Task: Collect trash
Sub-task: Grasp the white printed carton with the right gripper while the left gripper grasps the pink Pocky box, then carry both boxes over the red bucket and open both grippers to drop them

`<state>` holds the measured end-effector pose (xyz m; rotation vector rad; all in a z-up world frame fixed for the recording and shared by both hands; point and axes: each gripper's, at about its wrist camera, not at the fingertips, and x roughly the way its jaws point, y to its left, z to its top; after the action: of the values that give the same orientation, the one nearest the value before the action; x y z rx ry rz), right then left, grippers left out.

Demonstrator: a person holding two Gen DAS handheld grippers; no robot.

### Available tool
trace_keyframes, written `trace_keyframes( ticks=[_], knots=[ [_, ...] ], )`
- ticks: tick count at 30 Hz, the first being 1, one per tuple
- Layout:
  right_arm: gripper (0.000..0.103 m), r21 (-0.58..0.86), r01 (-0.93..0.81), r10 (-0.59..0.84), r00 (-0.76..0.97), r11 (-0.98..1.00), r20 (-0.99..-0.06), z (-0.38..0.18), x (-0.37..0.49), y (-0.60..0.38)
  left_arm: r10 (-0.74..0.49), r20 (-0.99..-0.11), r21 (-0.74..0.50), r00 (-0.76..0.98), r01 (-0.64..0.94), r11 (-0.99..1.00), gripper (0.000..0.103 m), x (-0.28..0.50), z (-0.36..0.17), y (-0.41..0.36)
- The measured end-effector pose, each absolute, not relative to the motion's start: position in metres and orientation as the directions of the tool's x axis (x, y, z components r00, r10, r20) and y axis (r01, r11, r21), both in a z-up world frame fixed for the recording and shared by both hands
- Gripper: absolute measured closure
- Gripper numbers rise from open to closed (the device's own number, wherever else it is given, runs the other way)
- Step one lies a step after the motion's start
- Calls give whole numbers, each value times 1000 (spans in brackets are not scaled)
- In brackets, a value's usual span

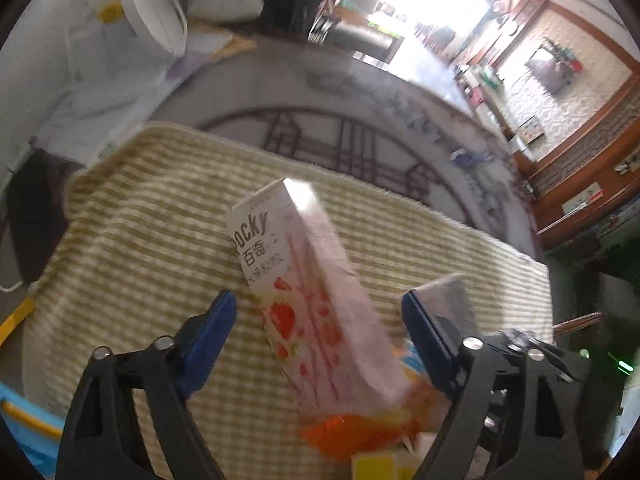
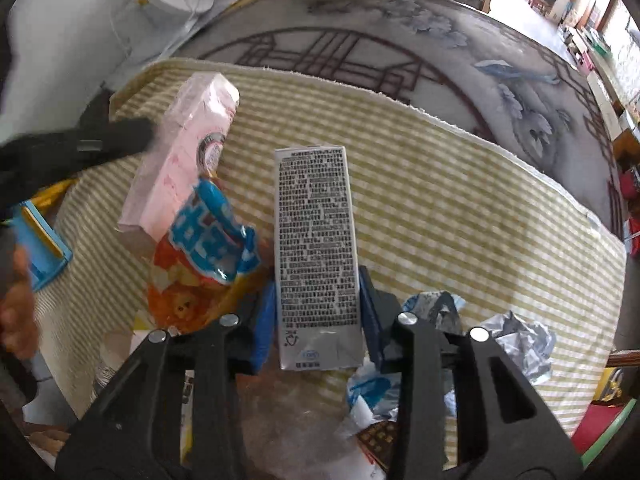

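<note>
While the right tongs (image 2: 318, 312) pinch a silver carton (image 2: 316, 256) across its narrow width, low on its body, the left tongs (image 1: 318, 328) stand spread with a pink Pocky box (image 1: 308, 292) lying loose in the gap between their blue pads (image 1: 212, 332). Neither pad touches the box. Its long axis runs forward and away from the left tongs, roughly along their own line, tilted a little to the left at its far end. Its near end rests on an orange wrapper (image 1: 360, 434) just below and between the pads, so that end sits raised off the checked cloth (image 1: 140, 220) that covers the surface.

From the right wrist view, the same box (image 2: 180, 160) lies ahead and to the left of the right tongs, with the wrapper (image 2: 196, 264) against its near end and the dark tip of the left tongs at its far left side. Crumpled foil (image 2: 516, 344) sits just right of the right tongs.

The left tongs are plainly the nearer to the box, and the right ones are already occupied. Since the box points along the tongs, its narrow width already faces the pads; the next move looks like a simple closing, perhaps after a slight shift to centre it.
</note>
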<state>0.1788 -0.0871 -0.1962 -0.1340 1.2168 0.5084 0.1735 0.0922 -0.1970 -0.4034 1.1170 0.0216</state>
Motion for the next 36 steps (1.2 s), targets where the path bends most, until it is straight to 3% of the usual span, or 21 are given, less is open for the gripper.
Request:
trace_keyframes(
  ticks=[5, 8, 9, 15, 22, 29, 36],
  knots=[
    [67, 230, -391, 368, 326, 891, -871, -168, 175, -110, -266, -865, -403, 425, -274, 873, 35, 185, -221, 102],
    [67, 253, -364, 393, 387, 896, -834, -144, 166, -120, -265, -837, -404, 479, -214, 889, 77, 182, -204, 97],
    [67, 257, -358, 397, 404, 898, -824, -139, 166, -123, -272, -825, -405, 495, -184, 895, 82, 180, -195, 94],
    [67, 257, -339, 406, 508, 905, -759, -97, 135, -135, -311, -805, -450, 505, -179, 875, 84, 163, -186, 94],
    [67, 219, -273, 345, 608, 937, -715, -70, 92, -168, -330, -733, -454, 595, -67, 888, 84, 119, -133, 74],
    [67, 232, -177, 290, 658, 956, -695, -65, 54, -215, -372, -655, -412, 658, 102, 905, 84, 75, -73, 16],
    [67, 271, -140, 289, 699, 952, -654, -62, 31, -273, -396, -632, -358, 666, 203, 912, 84, 41, -40, -49]
  ],
)
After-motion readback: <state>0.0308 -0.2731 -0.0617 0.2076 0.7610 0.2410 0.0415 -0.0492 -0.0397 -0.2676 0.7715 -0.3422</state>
